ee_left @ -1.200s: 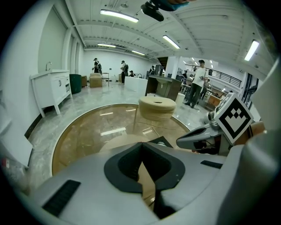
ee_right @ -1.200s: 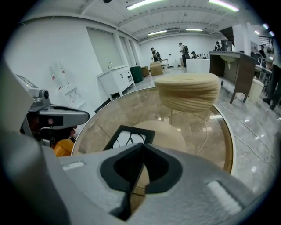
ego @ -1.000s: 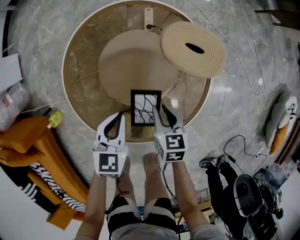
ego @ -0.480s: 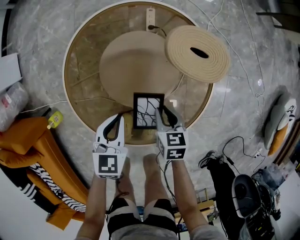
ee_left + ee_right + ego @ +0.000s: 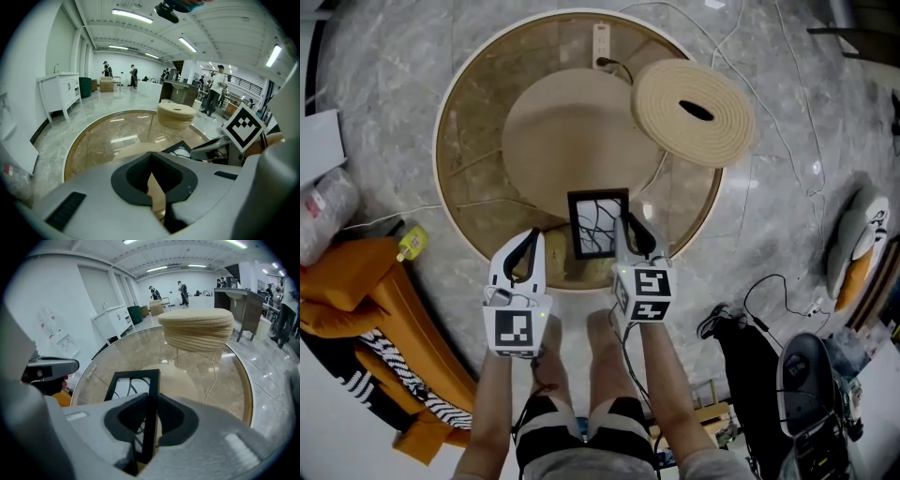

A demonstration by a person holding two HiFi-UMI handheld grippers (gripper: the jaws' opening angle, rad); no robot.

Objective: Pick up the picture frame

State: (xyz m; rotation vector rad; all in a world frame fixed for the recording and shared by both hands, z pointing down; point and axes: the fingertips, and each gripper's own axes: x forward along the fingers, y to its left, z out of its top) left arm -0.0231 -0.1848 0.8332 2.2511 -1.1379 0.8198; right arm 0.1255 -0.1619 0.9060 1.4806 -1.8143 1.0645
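Forearms (image 5: 661, 375) parallel (both reaching forward); right tongs (image 5: 624, 223) closing on picture frame (image 5: 597, 223) edge, left tongs (image 5: 534, 234) pressed together.

The picture frame (image 5: 598, 223) lies on the table (image 5: 469, 141) at lower centre. A woven disc (image 5: 694, 111) overlaps the table's upper right rim, and a power strip (image 5: 600, 42) is at its top edge.

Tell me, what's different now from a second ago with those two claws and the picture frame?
The right gripper, its jaws wider a second ago, is closing them on the right edge of the picture frame, and the pads now appear to touch it. The frame still rests on the round table, barely shifted and not lifted. The left gripper stayed shut and empty beside it.
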